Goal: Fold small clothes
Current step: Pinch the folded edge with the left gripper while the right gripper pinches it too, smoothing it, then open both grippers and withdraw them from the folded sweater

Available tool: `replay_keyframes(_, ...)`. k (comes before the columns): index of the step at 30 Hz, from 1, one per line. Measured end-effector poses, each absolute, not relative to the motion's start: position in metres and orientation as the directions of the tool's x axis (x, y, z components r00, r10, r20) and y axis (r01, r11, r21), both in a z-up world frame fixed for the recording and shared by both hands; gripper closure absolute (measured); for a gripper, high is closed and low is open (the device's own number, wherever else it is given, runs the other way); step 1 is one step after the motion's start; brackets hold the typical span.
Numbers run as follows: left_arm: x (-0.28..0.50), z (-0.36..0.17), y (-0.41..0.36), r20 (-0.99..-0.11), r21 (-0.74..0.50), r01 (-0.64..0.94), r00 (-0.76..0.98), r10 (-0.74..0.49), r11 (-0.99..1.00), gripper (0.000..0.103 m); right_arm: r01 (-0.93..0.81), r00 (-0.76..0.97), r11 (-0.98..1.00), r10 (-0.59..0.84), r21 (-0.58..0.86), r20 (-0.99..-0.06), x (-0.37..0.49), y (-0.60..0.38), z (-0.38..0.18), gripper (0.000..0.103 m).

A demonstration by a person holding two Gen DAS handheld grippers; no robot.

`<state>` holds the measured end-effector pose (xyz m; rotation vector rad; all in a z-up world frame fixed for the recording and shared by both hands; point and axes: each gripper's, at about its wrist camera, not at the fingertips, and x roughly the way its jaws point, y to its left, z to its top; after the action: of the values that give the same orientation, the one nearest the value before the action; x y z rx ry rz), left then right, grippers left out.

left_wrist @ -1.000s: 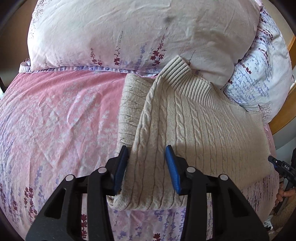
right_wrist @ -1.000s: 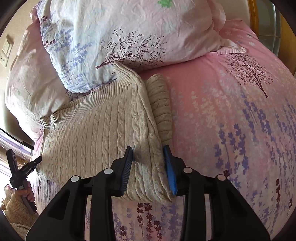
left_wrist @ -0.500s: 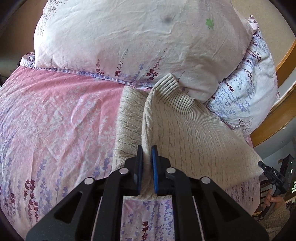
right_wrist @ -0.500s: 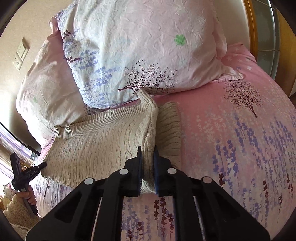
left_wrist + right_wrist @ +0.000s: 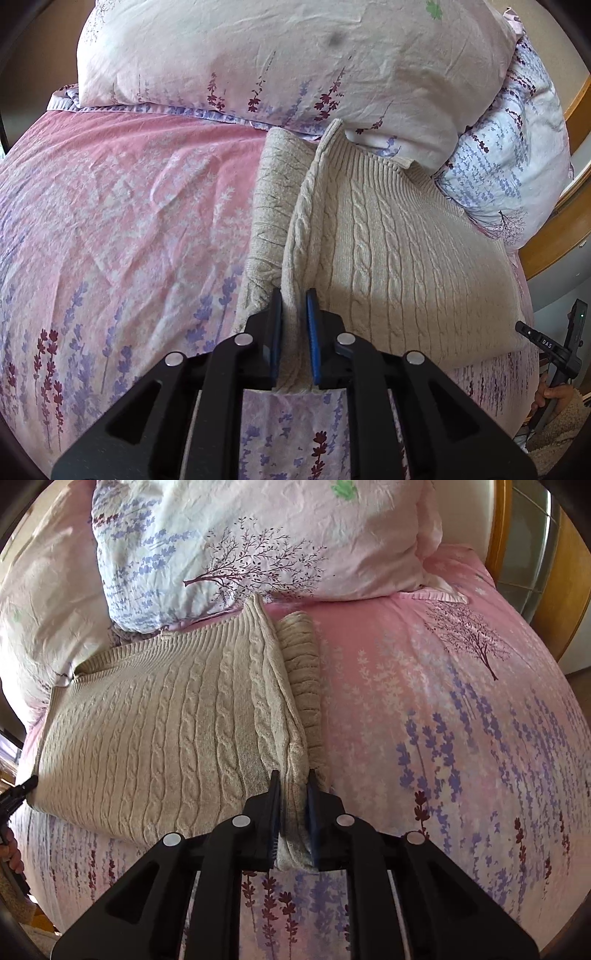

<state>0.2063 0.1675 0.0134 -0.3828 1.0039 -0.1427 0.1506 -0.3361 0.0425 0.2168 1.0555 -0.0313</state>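
Both grippers, open a second ago, now clamp the cream cable-knit sweater (image 5: 399, 258) edge: left gripper (image 5: 294, 314), right gripper (image 5: 291, 790). Sweater lies on pink floral bedsheet (image 5: 129, 206) near pillows. Soft, thick, floppy; hold near corners.

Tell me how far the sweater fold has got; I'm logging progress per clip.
Partly done: the cream cable-knit sweater lies on the pink bedspread with a sleeve tucked alongside its body. In hand: the left gripper and right gripper each pinch a near corner of the sweater. Left: carrying that edge over toward the pillows to finish the fold.
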Motion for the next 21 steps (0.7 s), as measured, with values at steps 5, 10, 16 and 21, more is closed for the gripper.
replay_keyframes(5, 0.193, 0.050, 0.173, -0.701, -0.406, -0.099, 0.671, -0.240, 0.909, 0.071, 0.098, 0.632, 0.984, 0.055, 0.150, -0.773, 0.156, -0.317, 0.079, 0.064)
replay_keyframes(10, 0.212, 0.057, 0.132, -0.706, -0.375, 0.008, 0.645, -0.291, 0.927, 0.068, -0.030, 0.590, 0.986, 0.151, 0.166, -0.793, 0.184, -0.274, 0.070, 0.059)
replay_keyframes(16, 0.224, 0.028, 0.116, -0.782, -0.339, -0.019, 0.562, -0.271, 0.940, 0.068, -0.064, 0.534, 0.991, 0.131, 0.114, -0.835, 0.194, -0.248, 0.050, 0.059)
replay_keyframes(21, 0.218, 0.025, 0.122, -0.772, -0.368, -0.022, 0.565, -0.292, 0.930, 0.068, -0.075, 0.538, 0.995, 0.098, 0.068, -0.837, 0.188, -0.243, 0.042, 0.053)
